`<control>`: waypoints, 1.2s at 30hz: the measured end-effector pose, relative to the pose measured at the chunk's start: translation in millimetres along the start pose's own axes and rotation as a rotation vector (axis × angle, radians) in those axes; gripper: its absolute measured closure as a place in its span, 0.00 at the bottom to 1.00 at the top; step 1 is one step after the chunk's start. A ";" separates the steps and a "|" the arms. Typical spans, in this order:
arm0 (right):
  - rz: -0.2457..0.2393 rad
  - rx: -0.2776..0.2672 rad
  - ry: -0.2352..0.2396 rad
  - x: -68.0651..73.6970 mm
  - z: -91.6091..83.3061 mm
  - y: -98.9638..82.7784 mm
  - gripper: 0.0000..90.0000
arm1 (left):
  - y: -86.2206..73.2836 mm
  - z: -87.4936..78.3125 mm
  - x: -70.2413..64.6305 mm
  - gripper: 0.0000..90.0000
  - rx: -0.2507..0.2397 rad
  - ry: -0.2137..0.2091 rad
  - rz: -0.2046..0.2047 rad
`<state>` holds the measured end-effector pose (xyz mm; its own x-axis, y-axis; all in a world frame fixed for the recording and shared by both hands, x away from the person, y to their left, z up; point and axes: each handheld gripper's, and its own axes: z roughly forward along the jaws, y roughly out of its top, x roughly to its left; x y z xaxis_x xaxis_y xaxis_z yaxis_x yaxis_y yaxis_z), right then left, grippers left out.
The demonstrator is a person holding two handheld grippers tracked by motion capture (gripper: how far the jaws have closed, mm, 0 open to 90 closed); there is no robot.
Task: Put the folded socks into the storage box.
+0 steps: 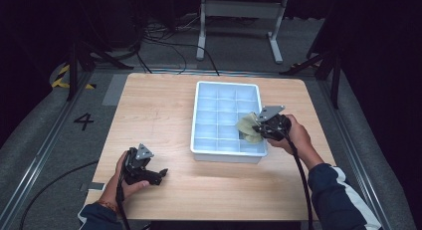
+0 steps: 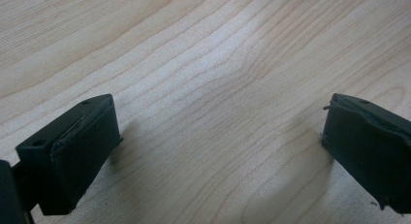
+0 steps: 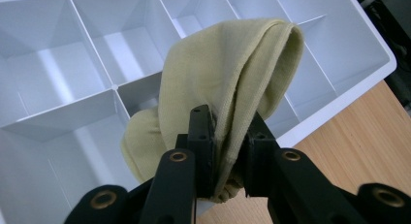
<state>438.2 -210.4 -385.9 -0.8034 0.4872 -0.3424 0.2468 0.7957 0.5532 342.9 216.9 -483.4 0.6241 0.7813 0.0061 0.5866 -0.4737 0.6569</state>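
The right gripper (image 3: 228, 151) pinches a yellow cloth (image 3: 232, 83) between its jaws, over the near right compartments of the white tray (image 1: 199, 110). The left gripper (image 1: 158, 175) rests on the table (image 1: 159, 100) at the near left, jaws spread around nothing.

The one mark that can be read is a dark numeral "4" (image 1: 83, 121), seen in the high view. It stands on the grey floor (image 1: 45, 140), left of the counter (image 1: 159, 110) and just outside that counter's left edge. Farther back from the counter's left rear corner, yellow-and-black striped tape (image 1: 62, 76) lies on the same floor as a warning marking, with no lettering on it.
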 end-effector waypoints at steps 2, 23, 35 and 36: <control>-0.023 0.024 0.004 1.2 1.4 3.0 0.87 | 0.0 0.0 0.0 0.00 0.000 0.000 0.000; -0.061 0.231 0.146 0.4 30.8 19.2 0.87 | 0.0 0.1 0.0 0.00 -0.001 0.000 0.000; -0.124 0.380 0.166 2.5 51.8 33.4 0.86 | 0.1 0.4 -0.1 0.00 -0.001 -0.006 -0.001; -0.130 0.394 0.164 3.7 53.1 34.9 0.86 | 0.2 0.3 0.1 0.00 -0.001 -0.001 0.002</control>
<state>472.7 -161.8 -408.2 -0.9089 0.3355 -0.2477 0.3000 0.9386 0.1704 343.3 216.8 -483.5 0.6261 0.7797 0.0068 0.5847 -0.4753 0.6575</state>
